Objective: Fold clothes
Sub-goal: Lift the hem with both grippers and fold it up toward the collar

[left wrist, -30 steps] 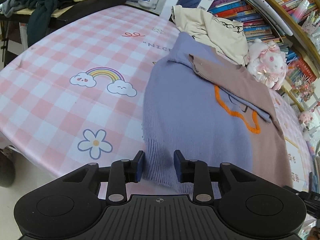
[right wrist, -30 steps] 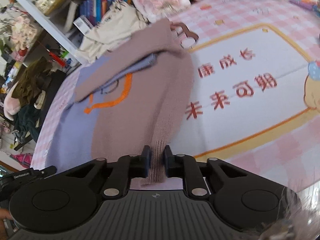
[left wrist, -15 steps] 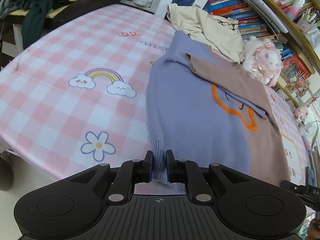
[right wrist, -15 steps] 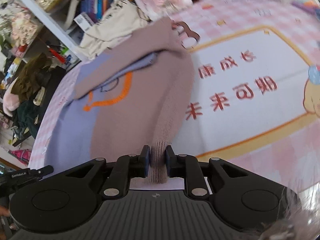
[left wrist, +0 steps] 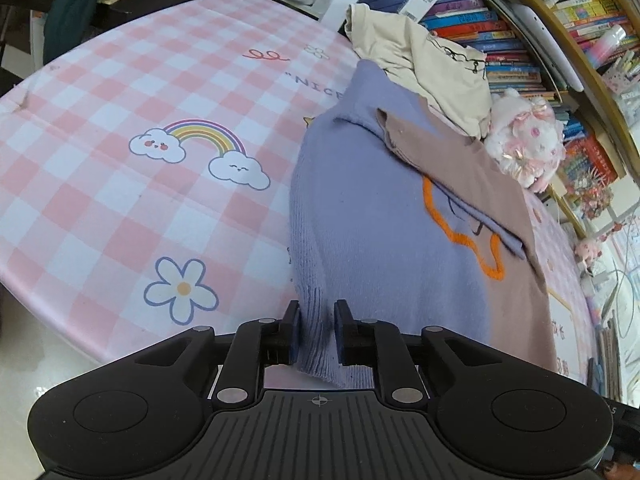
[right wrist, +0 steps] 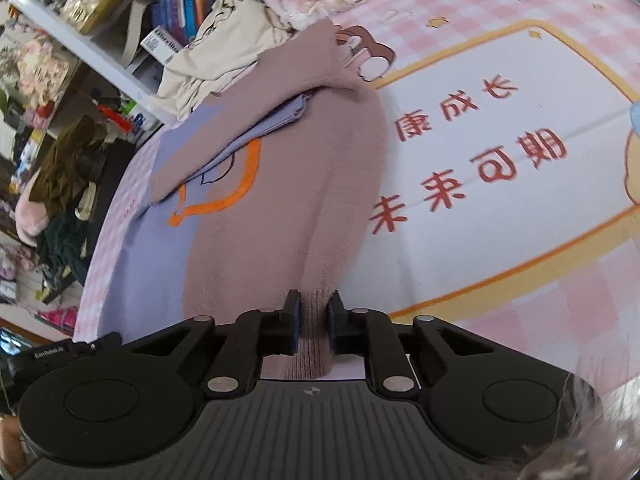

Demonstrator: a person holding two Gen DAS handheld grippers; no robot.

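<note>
A knit sweater, half lavender point(left wrist: 376, 216) and half dusty pink point(right wrist: 280, 216) with an orange outline on its front, lies on the pink checked tablecloth point(left wrist: 120, 184); its sleeves are folded over the chest. My left gripper point(left wrist: 316, 328) is shut on the lavender ribbed hem corner and lifts it off the cloth. My right gripper point(right wrist: 312, 318) is shut on the pink ribbed hem corner, also raised. The sweater's far end still rests on the table.
A cream garment point(left wrist: 424, 60) is heaped beyond the sweater's collar, next to a pink plush toy point(left wrist: 524, 144) and shelves of books point(left wrist: 492, 36). Dark clothes point(left wrist: 72, 8) hang at the table's far left. The table's near edge point(left wrist: 60, 336) lies just ahead of the left gripper.
My left gripper closed on the lavender hem and raised it. My right gripper, shut on the pink hem throughout, lifted its corner a little higher.
</note>
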